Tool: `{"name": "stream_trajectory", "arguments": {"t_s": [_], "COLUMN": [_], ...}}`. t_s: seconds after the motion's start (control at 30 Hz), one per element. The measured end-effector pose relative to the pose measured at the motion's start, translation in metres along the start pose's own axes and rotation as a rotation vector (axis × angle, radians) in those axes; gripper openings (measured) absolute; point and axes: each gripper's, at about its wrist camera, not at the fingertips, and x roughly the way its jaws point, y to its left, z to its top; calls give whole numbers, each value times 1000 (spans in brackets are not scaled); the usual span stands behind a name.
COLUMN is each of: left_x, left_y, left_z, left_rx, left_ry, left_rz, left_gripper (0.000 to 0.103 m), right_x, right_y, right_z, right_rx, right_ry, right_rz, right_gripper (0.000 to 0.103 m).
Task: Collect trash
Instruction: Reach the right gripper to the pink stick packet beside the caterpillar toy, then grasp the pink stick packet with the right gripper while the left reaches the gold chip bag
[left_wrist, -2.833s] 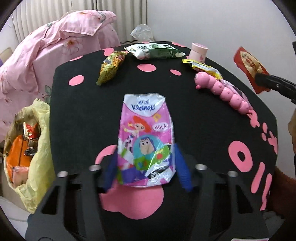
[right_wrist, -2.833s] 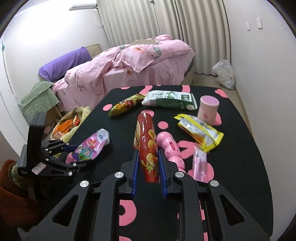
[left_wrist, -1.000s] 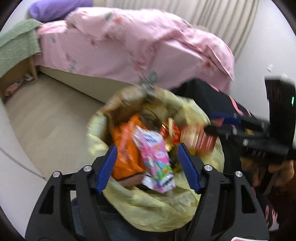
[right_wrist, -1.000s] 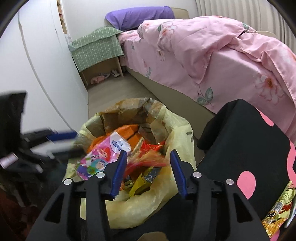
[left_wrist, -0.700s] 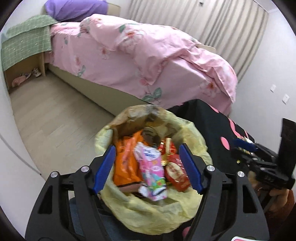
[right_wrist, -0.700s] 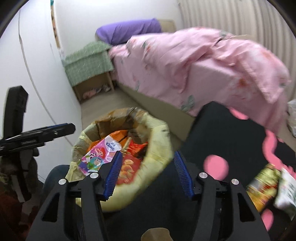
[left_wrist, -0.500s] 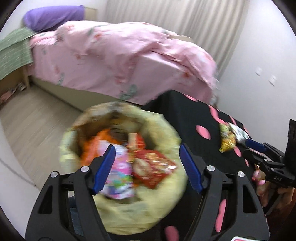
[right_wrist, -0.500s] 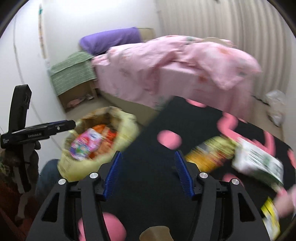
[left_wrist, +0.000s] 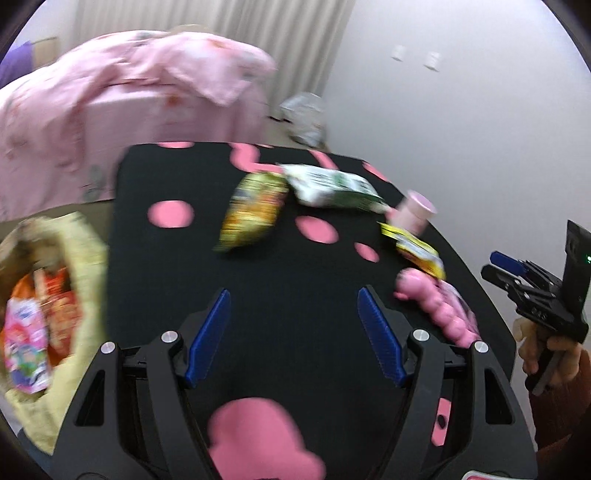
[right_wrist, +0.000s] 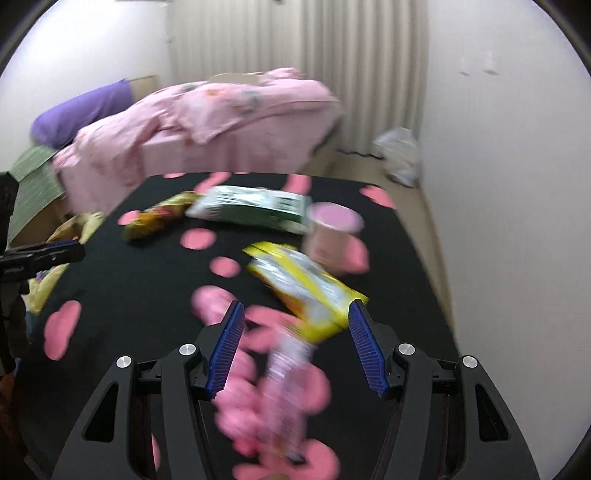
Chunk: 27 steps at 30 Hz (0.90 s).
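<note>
My left gripper (left_wrist: 293, 334) is open and empty over the near side of the black table with pink spots (left_wrist: 303, 280). My right gripper (right_wrist: 295, 345) is open and empty above a pink caterpillar toy (right_wrist: 255, 373) and a small pink packet (right_wrist: 284, 373). On the table lie a yellow-green snack bag (left_wrist: 253, 210), a white-green packet (left_wrist: 332, 186), a yellow wrapper (right_wrist: 306, 288) and a pink cup (right_wrist: 332, 236). The yellow trash bag (left_wrist: 81, 295) at the table's left edge holds the pink tissue pack (left_wrist: 26, 347) and a red wrapper (left_wrist: 55, 299).
A bed with a pink quilt (right_wrist: 207, 122) stands behind the table. A white plastic bag (right_wrist: 400, 155) lies on the floor by the curtain. A white wall runs along the right. The right gripper shows in the left wrist view (left_wrist: 517, 273).
Both grippers let go of the tissue pack and the red wrapper into the trash bag. Both then swung right, back over the table, open and empty.
</note>
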Motion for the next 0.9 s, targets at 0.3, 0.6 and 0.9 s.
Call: {"name": "stream_trajectory", "arguments": {"t_s": [0.3, 0.6, 0.9], "left_x": [32, 45, 60], "left_y": [-62, -61, -48], "left_z": [-3, -6, 18], "left_rx": [110, 114, 122], "left_ry": [78, 111, 47], "left_rz": [-105, -101, -98], "left_gripper": [68, 68, 68], "right_x": [12, 53, 30], "right_y": [-20, 4, -12], "right_z": [-38, -35, -43], "right_rx": [34, 11, 33], "right_ry": [83, 146, 96], "right_rz": [96, 255, 219], "right_gripper": [56, 33, 17]}}
